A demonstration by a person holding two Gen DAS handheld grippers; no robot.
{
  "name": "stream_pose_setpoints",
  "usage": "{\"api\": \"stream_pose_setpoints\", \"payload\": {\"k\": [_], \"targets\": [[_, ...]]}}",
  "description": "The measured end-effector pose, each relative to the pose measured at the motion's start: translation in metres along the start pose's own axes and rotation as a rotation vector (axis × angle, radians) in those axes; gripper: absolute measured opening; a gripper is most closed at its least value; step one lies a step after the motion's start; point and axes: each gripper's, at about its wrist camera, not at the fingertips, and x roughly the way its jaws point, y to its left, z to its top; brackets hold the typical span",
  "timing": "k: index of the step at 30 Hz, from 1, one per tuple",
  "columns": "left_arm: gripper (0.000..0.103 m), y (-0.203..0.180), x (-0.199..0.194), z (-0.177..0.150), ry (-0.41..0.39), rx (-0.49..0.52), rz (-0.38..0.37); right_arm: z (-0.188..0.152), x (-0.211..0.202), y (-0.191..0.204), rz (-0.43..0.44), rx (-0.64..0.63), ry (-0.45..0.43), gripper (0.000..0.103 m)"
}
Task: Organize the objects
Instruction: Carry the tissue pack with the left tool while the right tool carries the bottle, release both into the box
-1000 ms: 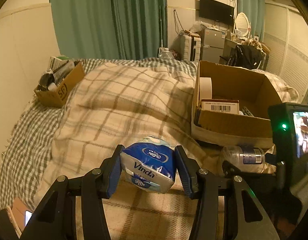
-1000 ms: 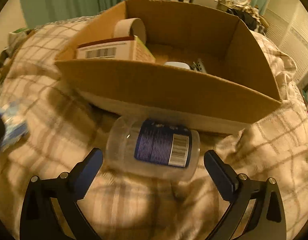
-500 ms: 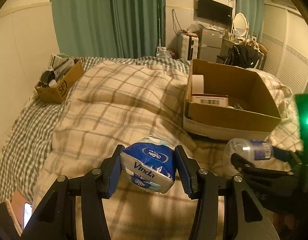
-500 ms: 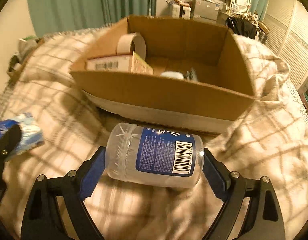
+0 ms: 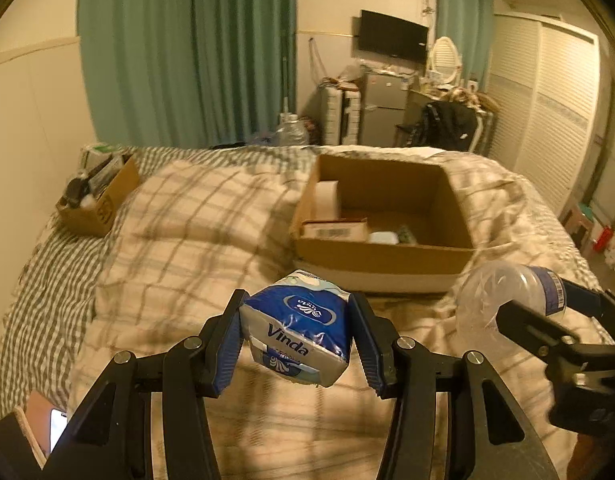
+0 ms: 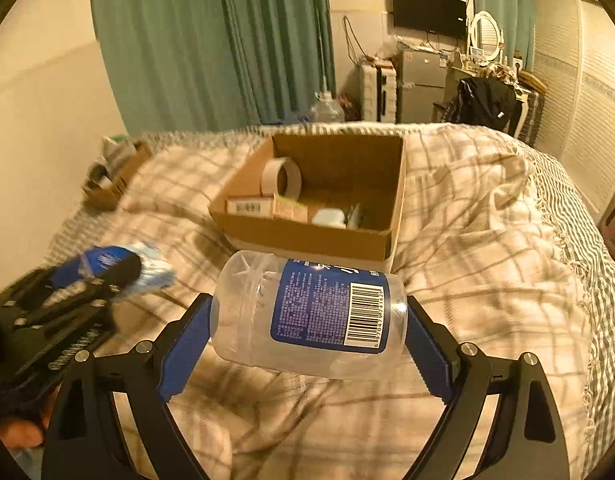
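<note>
Green curtains (image 5: 187,52) upper left of the frame, wall television (image 5: 393,42) upper right, small fridge (image 5: 383,110) below it, louvred wardrobe doors (image 5: 555,108) far right

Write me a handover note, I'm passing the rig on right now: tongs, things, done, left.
Left tongs: shut on the tissue pack, held above the blanket.
Right tongs: shut on the clear bottle, held sideways, end to end.
Big cardboard box: ahead on the bed, already holding a tape roll and small boxes.
Done: both picked up.
Left: probably drop both in that box.

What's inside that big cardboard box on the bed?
In the cardboard box: a tape roll, a barcoded carton, a small white case. The near wall hides the floor behind it.
</note>
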Motion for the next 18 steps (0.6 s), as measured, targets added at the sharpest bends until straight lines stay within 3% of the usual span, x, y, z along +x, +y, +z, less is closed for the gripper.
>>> {"api": "stream_pose_setpoints", "payload": {"k": [9, 14, 18], "targets": [[0.052, -0.030, 0.004, 0.069, -0.077, 0.074, -0.044, 0.068, -0.025, -0.025, -0.001, -0.038, -0.116, 0.091], [0.052, -0.038, 0.038, 0.108, -0.103, 0.081, -0.056, 0.117, 0.002, -0.044, 0.003, -0.029, -0.123, 0.091], [0.052, -0.052, 0.076, 0.119, -0.112, 0.115, -0.071, 0.147, 0.045, -0.056, -0.010, -0.028, -0.103, 0.091]]}}
